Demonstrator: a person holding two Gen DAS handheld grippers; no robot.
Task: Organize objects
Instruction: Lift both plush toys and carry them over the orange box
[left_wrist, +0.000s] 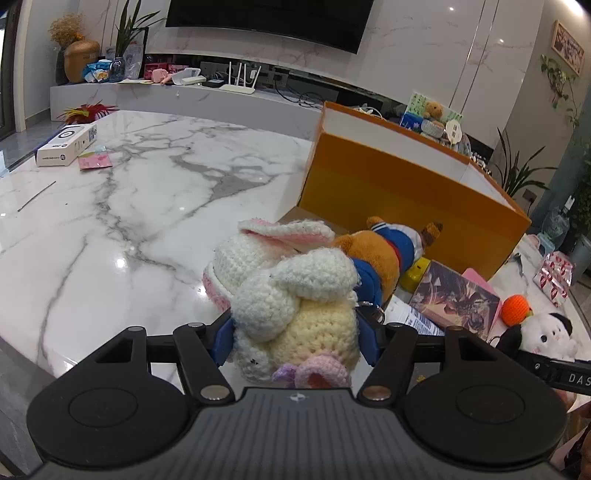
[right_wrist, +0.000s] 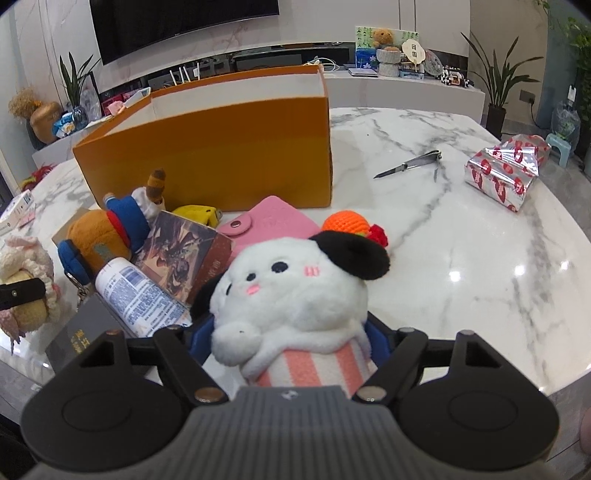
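Left claw (left_wrist: 297, 341): closed snugly on the crocheted rabbit (left_wrist: 291, 295), blue pads pressing the cream body from both sides, white ears flopped forward. Just ahead of the claw, the brown plush in a blue jacket (left_wrist: 384, 254) lying on its side, touching the rabbit. Beyond that, ahead and to the right, the open orange box (left_wrist: 406, 184) standing on the marble table (left_wrist: 129, 206). Off to the right, a picture card (left_wrist: 454, 299) and an orange knitted ball (left_wrist: 515, 309).

Right claw (right_wrist: 290, 341): clamped around the white plush dog (right_wrist: 291, 291), gripped at its pink-striped body, black ears showing. Ahead and left, the same orange box (right_wrist: 221, 155). Left of the claw, a white tube (right_wrist: 140, 295) and the picture card (right_wrist: 181, 258); directly ahead, a pink wallet (right_wrist: 273, 225). Far right, a nail clipper (right_wrist: 410, 164) and a silver packet (right_wrist: 502, 171), well apart from the claw.
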